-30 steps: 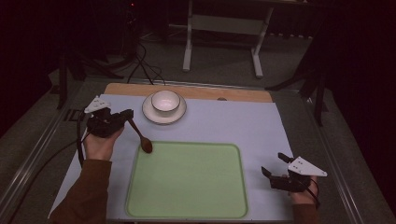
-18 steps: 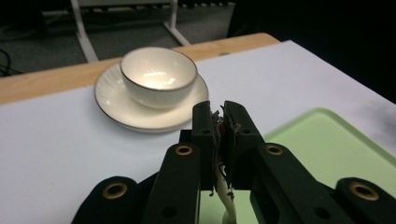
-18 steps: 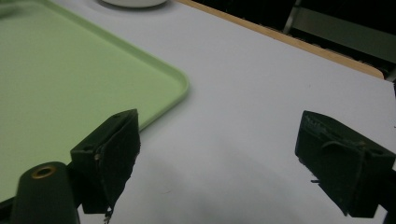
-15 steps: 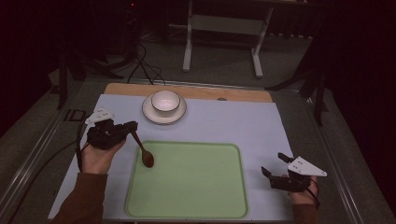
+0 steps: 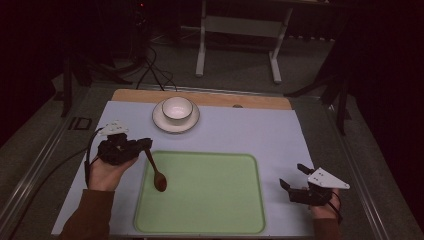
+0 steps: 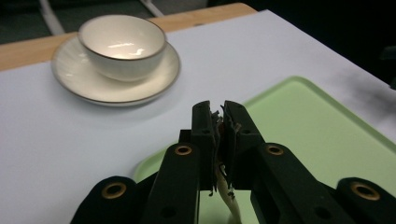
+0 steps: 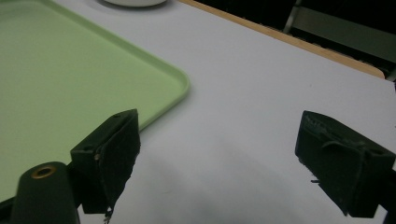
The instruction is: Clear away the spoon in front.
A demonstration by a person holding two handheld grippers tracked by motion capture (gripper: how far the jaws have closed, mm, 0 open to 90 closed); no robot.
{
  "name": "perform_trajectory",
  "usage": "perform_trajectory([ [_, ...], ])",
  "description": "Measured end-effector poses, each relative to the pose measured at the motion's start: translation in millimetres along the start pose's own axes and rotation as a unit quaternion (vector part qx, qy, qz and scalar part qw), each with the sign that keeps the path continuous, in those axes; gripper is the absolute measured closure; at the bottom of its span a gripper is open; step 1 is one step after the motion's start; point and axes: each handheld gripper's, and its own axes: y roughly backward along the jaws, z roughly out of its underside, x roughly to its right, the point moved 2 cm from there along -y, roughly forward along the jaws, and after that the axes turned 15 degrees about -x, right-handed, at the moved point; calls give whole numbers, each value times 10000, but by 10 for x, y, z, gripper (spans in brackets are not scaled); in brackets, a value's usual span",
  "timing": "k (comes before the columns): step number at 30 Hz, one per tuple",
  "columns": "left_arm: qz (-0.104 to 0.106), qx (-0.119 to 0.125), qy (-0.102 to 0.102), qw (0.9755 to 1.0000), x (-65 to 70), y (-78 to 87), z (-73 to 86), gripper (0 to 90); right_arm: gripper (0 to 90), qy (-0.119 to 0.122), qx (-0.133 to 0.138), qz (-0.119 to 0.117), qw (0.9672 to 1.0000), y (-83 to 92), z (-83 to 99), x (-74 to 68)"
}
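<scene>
My left gripper (image 5: 145,145) is shut on the top of a spoon (image 5: 155,173), whose dark bowl hangs low over the left part of the green tray (image 5: 210,200). Its jaws have just eased open a little, but they still hold the handle. In the left gripper view the jaws (image 6: 220,112) stand almost together, and the pale handle (image 6: 229,198) shows between them, over the tray's corner (image 6: 317,135). My right gripper (image 5: 292,176) rests open on the white mat to the right of the tray. Nothing is between its jaws (image 7: 224,149).
A white bowl (image 5: 177,109) sits on a saucer (image 5: 161,122) at the back of the mat, just beyond the tray. They also show in the left gripper view as bowl (image 6: 122,44) and saucer (image 6: 84,79). A wooden table edge (image 5: 260,101) runs behind them. Dark floor, cables and a stand lie beyond.
My left hand has carried the spoon toward the near side and to the right, from the mat beside the tray to over the tray's left part. The right gripper has stayed put.
</scene>
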Motion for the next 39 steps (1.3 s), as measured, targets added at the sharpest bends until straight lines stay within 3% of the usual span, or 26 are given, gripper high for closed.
perform_trajectory([
  [1,-174,-96,-11,9998,-7,-170,-32,815,139,5,-1,1,10000,0,0,0],
  [4,-228,-197,-26,9995,-24,-325,-31,802,138,-4,8,3,10000,4,2,2],
  [6,-228,-197,-26,9995,-24,-325,-31,798,138,-3,7,3,10000,4,2,4],
  [7,-200,-257,-107,9994,-42,-485,0,791,138,-3,5,-2,10000,4,4,6],
  [12,-19,-300,-147,9994,-68,-678,86,784,138,5,-13,-3,10000,1,3,1],
  [17,266,-142,-30,9995,-110,-751,147,783,138,11,-9,4,10000,1,2,3],
  [20,300,-134,-61,9994,-122,-774,173,782,138,24,-18,-10,10000,-8,-1,4],
  [31,266,-214,-175,9993,-189,-930,233,767,138,36,-29,-11,10000,-7,-1,3],
  [39,268,-440,-221,9984,-258,-1021,310,762,138,43,-46,-7,10000,-9,-1,-3],
])
